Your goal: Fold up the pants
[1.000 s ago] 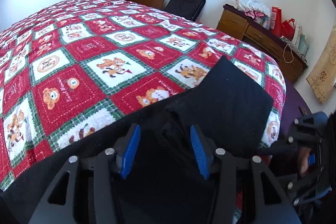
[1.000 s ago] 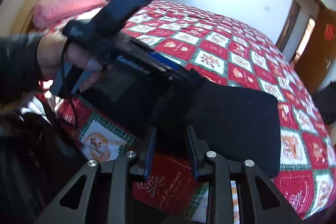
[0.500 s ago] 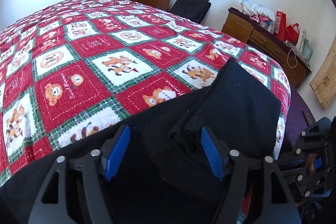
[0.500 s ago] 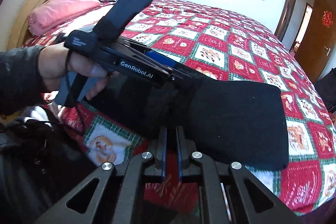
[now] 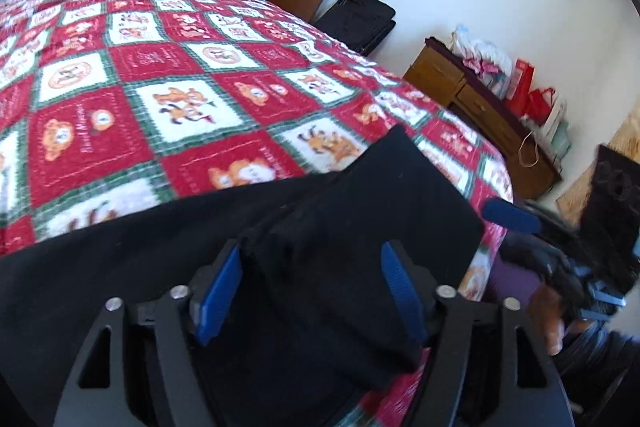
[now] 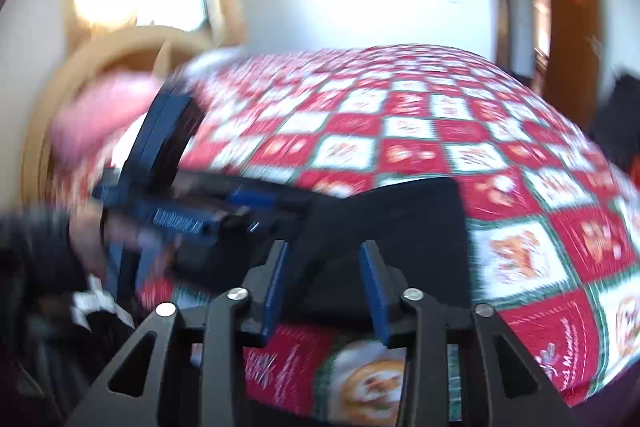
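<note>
Soft black folded pants [image 5: 360,211] lie at near edge of bed with red-and-white checked bear blanket [image 5: 120,131].

Your left claw [image 5: 312,291]: closing, thick fold between pads, not pinched. Grab sloppy, layers slide apart.

Your right claw [image 6: 324,287]: opening, pants between jaws, not squeezed. Pull away fast, pad may snag cloth, drag pants off bed.

My other claw [image 6: 192,215] all blurry, pink pillow [image 6: 100,115] smeared, black pants [image 5: 120,287] cut off at the bottom edge

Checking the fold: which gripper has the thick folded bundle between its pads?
The left gripper, closing: the pants bundle fills its gap; the right gripper's doesn't.
</note>
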The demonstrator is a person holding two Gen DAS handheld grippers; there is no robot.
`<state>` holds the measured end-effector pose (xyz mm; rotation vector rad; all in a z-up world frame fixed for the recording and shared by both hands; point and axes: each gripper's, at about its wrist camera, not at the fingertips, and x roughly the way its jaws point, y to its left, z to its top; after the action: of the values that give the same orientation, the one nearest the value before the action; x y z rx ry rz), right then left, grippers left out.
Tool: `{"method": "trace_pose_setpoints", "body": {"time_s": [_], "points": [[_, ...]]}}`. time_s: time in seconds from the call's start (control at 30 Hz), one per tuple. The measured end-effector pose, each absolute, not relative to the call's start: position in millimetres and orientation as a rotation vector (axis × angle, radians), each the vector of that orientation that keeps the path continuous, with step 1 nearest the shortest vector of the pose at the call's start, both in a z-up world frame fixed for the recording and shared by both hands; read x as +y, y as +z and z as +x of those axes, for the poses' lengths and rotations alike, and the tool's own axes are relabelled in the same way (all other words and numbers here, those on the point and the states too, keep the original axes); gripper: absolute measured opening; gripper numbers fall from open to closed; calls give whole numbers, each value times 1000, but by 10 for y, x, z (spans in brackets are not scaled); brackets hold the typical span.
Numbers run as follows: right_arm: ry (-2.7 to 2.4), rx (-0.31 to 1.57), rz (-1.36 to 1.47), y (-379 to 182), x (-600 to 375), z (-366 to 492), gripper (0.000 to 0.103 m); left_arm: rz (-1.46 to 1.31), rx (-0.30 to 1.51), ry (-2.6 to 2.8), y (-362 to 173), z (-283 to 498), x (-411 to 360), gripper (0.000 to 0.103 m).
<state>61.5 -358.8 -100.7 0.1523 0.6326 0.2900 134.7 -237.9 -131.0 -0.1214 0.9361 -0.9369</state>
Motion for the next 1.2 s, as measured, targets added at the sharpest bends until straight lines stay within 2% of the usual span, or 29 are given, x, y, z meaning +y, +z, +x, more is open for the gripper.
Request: {"method": "trace_pose_setpoints", "body": {"time_s": [0.03, 0.07, 0.1, 0.17, 0.23, 0.37, 0.43, 0.6, 0.87, 1.2], "points": [[258, 624, 205, -1034, -3690, 639, 46, -101, 942, -926, -1313, 1333, -2416, 53], [235, 623, 227, -1055, -3740, 649, 46, -66, 940, -901, -1323, 1312, -2453, 45], [213, 624, 238, -1071, -3774, 667, 47, -51, 933, -891, -1320, 1290, -2457, 41], [171, 621, 244, -1099, -3823, 668, 48, -50, 926, -885, -1316, 1291, -2419, 24], [150, 614, 261, -1121, -3838, 668, 50, -85, 927, -879, -1293, 1324, -2329, 15], [132, 587, 280, -1082, -3894, 620, 53, -119, 908, -893, -1161, 1327, -2175, 12], [129, 582, 283, -1100, -3942, 635, 58, -128, 888, -889, -1068, 1313, -2066, 12], [134, 600, 285, -1119, -3934, 656, 59, -153, 895, -845, -956, 1394, -1796, 12], [173, 626, 262, -1157, -3813, 658, 59, -200, 998, -751, -1161, 1585, -1454, 12], [353, 659, 11, -1186, -3122, 557, 60, -236, 1065, -703, -1332, 1740, -1223, 12]]}}
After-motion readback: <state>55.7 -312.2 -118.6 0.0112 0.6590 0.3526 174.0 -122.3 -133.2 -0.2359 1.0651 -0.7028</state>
